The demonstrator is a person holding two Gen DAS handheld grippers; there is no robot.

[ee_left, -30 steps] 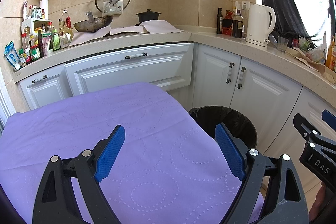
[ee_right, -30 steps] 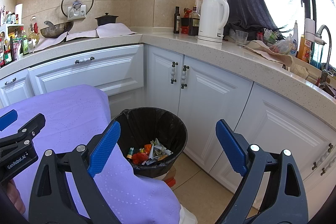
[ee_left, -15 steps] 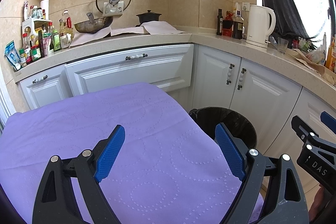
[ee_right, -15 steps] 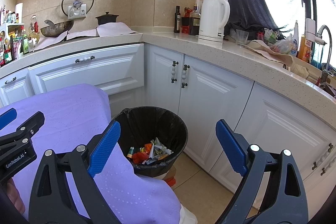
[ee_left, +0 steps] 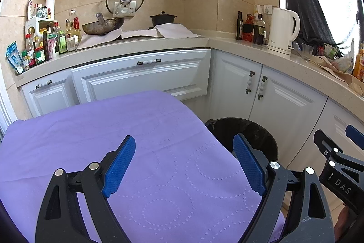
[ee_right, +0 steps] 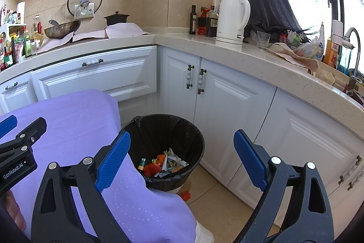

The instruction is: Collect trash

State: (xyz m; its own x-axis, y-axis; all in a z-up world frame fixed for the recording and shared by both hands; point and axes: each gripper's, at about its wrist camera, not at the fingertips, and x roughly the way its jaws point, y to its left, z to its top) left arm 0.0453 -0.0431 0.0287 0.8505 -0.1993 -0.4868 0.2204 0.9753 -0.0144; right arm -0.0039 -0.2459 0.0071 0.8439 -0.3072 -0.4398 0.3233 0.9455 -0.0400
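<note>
Nearest, the left hand-held gripper (ee_left: 184, 165) hangs over the purple-covered tabletop (ee_left: 91, 129) with its jaws spread wide and nothing between them. The right hand-held gripper (ee_right: 182, 158) is likewise released and empty, held above the black-lined trash bin (ee_right: 195, 140) just beside the tabletop's edge. No litter shows on the purple cloth. The trash (ee_right: 163, 163), crumpled wrappers and a small green can, lies at the bottom of the bin. Judging by this, collecting looks finished or nearly so. Farther off, the kitchen counter (ee_right: 227, 51) holds clutter, though whether any counts as trash is unclear.
</note>
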